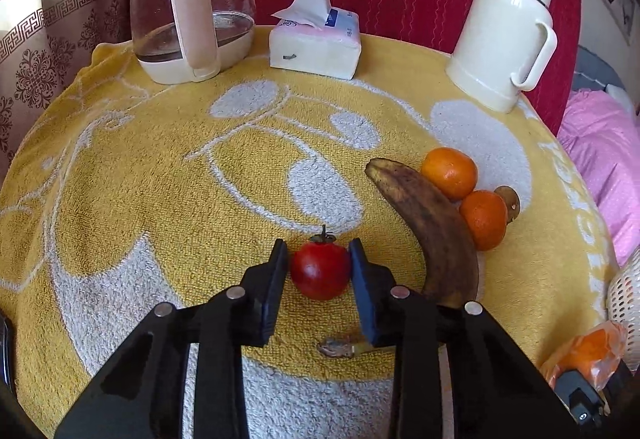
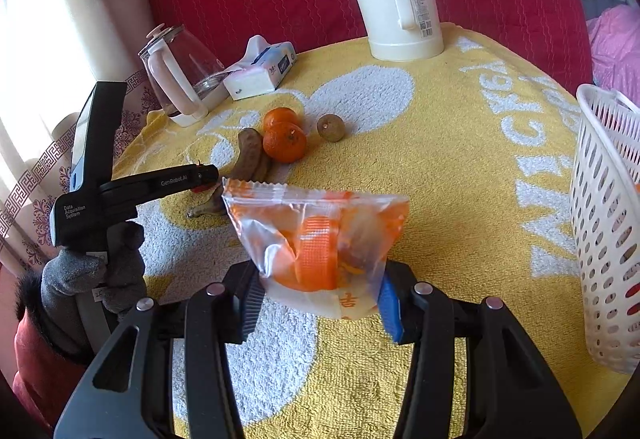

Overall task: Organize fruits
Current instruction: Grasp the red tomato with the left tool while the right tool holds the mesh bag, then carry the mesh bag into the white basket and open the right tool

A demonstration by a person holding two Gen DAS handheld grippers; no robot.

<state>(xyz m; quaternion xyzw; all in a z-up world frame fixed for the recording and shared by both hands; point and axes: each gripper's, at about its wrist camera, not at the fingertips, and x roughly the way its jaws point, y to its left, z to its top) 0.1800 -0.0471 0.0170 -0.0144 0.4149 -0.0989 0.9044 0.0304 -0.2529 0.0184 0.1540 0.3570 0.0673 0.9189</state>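
The left tool (image 1: 320, 271) clamps the small red fruit (image 1: 320, 271) (still on the counter (image 1: 160, 199)); the right tool (image 2: 320, 299) grips a plastic packet (image 2: 320, 239). Next, likely lifting toward the basket (image 2: 600, 239).

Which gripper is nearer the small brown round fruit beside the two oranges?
Right, probably. The right gripper, shut on an orange snack packet, sits across open towel from the small brown round fruit. The left gripper, clamping the red tomato, is beyond the banana.

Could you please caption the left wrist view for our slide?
Left tongs shut on a red fruit beside a banana.
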